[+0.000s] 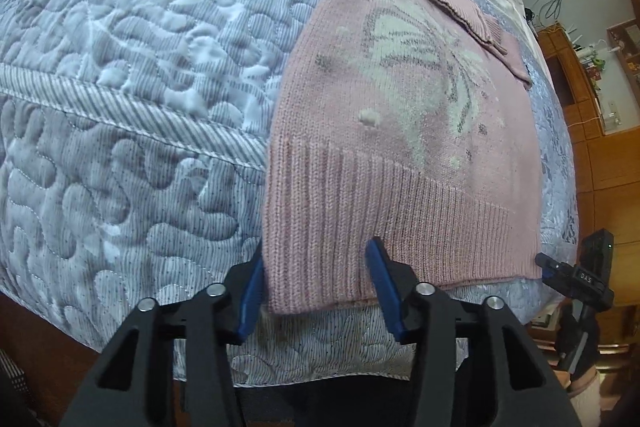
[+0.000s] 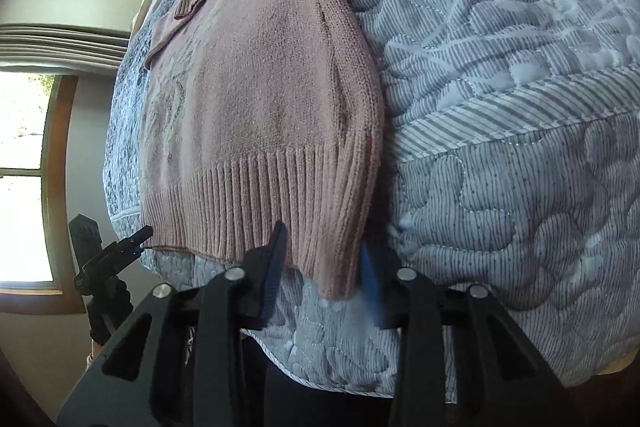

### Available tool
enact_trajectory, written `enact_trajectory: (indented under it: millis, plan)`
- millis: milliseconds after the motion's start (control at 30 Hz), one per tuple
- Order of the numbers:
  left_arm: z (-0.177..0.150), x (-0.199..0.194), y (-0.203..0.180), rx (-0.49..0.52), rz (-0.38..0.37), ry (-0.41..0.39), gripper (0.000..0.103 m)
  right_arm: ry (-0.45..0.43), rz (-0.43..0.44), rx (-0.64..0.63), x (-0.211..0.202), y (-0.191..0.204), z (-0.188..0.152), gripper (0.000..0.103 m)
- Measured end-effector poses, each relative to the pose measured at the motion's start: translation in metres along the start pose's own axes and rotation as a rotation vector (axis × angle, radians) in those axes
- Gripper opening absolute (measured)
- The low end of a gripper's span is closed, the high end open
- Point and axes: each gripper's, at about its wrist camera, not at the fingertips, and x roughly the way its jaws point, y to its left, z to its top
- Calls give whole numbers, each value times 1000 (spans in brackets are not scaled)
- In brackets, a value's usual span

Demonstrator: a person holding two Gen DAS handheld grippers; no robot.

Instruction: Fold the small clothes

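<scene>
- Pink sweater [image 1: 400, 131] lies flat on quilted bed [image 1: 120, 67], collar cut off toward 12 o'clock.
- Left hand-held gripper [image 1: 318, 291]: spread, straddling hem corner.
- Right hand-held gripper [image 2: 322, 267]: spread around opposite hem corner; contact unclear, one finger blurred.

Black claw [image 1: 318, 283] arms, silver screws, blue finger pads [image 1: 384, 287].
</scene>
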Motion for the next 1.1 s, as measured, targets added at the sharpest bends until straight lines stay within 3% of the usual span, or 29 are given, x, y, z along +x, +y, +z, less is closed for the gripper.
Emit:
enact_trajectory:
  millis: [33, 67, 267, 333, 367, 500, 633, 800, 1100]
  plan:
    - [0, -1, 2, -18, -26, 4, 27, 15, -4, -15, 2, 2, 1, 14]
    - [0, -1, 4, -34, -31, 3, 27, 24, -15, -34, 4, 4, 3, 14]
    - [-7, 7, 17, -113, -79, -15, 32, 38, -17, -84, 12, 4, 3, 19]
    - [-8, 3, 16, -111, -92, -20, 28, 35, -1, -108, 10, 6, 2, 13]
    - [-8, -1, 16, -108, -103, -23, 18, 28, 13, -111, 7, 6, 2, 11]
    - [2, -27, 1, -41, -144, -55, 16, -18, 121, -103, -15, 13, 3, 10]
    - [27, -53, -25, 42, -177, -118, 16, -71, 190, -123, -39, 28, 20, 10]
    - [70, -64, -43, 67, -215, -185, 16, -134, 295, -56, -61, 33, 60, 10]
    - [144, -29, -29, -24, -186, -218, 16, -152, 266, 15, -52, 21, 144, 10]
